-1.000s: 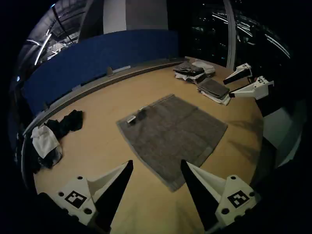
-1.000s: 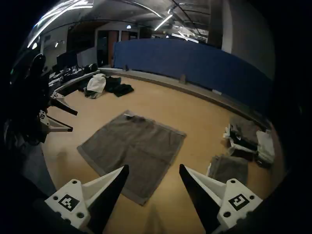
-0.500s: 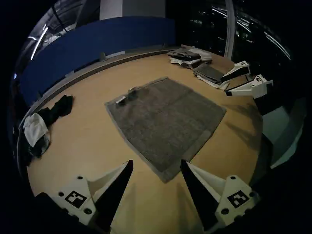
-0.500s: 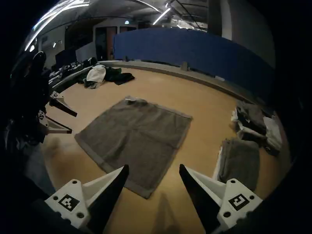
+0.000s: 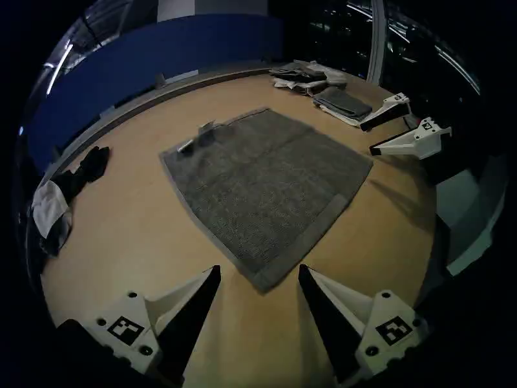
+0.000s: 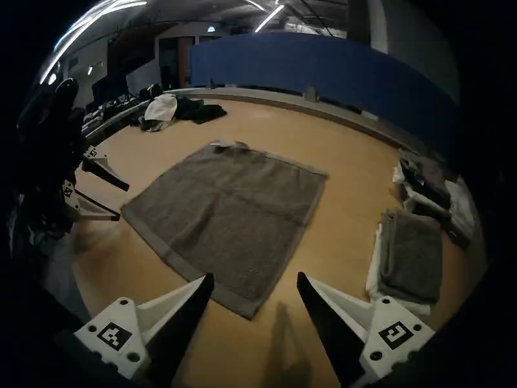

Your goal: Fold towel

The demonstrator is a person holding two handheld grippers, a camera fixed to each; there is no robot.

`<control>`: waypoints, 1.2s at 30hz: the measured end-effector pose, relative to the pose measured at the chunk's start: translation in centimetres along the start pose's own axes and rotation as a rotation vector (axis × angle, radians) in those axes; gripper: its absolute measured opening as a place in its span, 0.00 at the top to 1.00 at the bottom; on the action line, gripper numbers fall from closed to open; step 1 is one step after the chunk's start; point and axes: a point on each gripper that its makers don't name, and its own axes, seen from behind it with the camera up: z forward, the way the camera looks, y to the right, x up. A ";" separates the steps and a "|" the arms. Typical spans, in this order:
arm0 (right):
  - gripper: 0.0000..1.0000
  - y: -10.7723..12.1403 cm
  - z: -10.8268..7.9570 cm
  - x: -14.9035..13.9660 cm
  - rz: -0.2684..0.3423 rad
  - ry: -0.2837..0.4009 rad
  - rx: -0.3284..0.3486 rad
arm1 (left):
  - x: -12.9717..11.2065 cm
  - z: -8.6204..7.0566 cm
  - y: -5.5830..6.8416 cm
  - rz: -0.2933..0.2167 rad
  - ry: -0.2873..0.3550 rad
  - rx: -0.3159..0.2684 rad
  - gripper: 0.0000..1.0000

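Towel (image 5: 265, 184), grey and spread flat, lies mid-way across the wooden counter (image 5: 123, 226). One corner sits just ahead of the left hand-held gripper (image 5: 258, 267) and another just ahead of the right hand-held gripper (image 6: 254, 275). Both hover with fingers spread wide, gripping nothing. Soft, light and limp, the cloth looks likely to sag and drag on the wood, so the hemmed corners nearest each gripper seem the best places to pinch before carrying them over to the far edge. Folded towels (image 6: 410, 255) sit to one side.
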 end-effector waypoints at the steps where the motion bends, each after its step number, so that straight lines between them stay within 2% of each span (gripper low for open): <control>1: 0.00 -0.1 0.0 -0.2 -0.001 -0.004 0.001 | -0.1 0.1 0.1 -0.001 -0.004 -0.003 0.11; 5: 0.04 -0.4 0.1 -1.0 0.000 -0.022 0.007 | -0.4 0.3 0.7 -0.006 -0.014 -0.014 0.13; 15: 0.29 -1.1 0.6 -3.4 0.015 -0.079 0.028 | -0.9 0.8 0.8 -0.013 -0.034 -0.008 0.25; 20: 0.41 -1.5 0.9 -4.1 0.016 -0.100 0.037 | -0.9 0.9 0.4 -0.016 -0.041 0.004 0.37; 25: 0.44 -1.3 1.0 -4.4 0.019 -0.104 0.032 | -1.0 0.9 0.2 -0.013 -0.048 0.016 0.48; 27: 0.49 -1.2 1.0 -4.4 0.023 -0.104 0.029 | -1.0 0.9 0.1 -0.007 -0.051 0.018 0.50; 29: 0.54 -1.0 1.1 -4.4 0.028 -0.103 0.021 | -1.0 0.9 0.3 0.001 -0.055 0.016 0.59; 31: 0.56 -0.9 1.1 -4.5 0.032 -0.103 0.020 | -1.0 0.9 0.4 0.007 -0.058 0.016 0.66; 36: 0.56 -0.9 1.1 -4.4 0.036 -0.104 0.024 | -0.9 0.9 0.6 0.015 -0.059 0.023 0.71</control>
